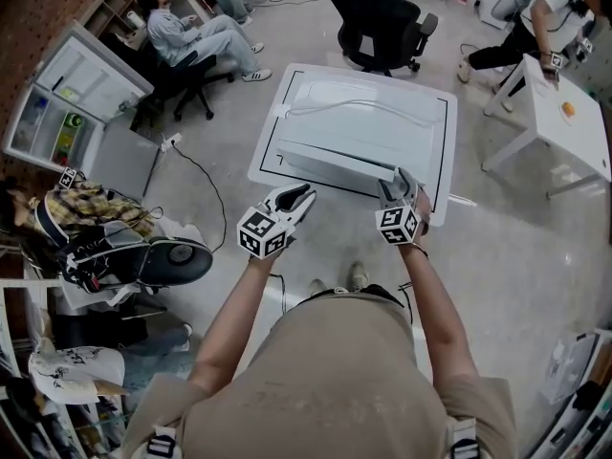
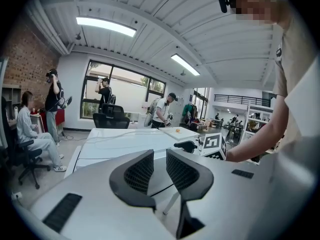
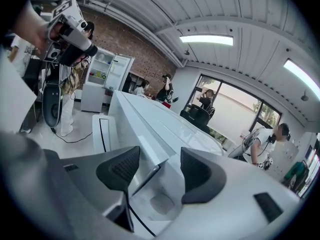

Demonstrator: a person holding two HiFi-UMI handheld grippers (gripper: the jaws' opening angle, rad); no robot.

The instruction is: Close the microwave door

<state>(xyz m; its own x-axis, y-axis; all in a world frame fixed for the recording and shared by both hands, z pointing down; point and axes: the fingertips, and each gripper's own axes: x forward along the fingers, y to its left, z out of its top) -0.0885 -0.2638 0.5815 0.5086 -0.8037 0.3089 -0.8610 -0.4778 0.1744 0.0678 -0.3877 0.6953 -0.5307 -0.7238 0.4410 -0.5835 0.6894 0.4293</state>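
The left gripper [image 2: 160, 160] had its jaws a little apart with nothing between them, pointing over the white microwave [image 2: 125, 139]. Just right of the jaws, the right gripper [image 2: 184, 146] reached in beside the microwave, its marker cube [image 2: 213, 145] facing the camera and an arm [image 2: 270, 134] behind it. A seated person [image 2: 27, 134] was at far left. A black chair [image 2: 111, 118] stood beyond the microwave, with people standing by the windows [image 2: 125, 91].

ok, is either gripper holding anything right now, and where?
Nothing is held. The left gripper is open and empty. The right gripper is open with the door edge between its jaws, not clamped.
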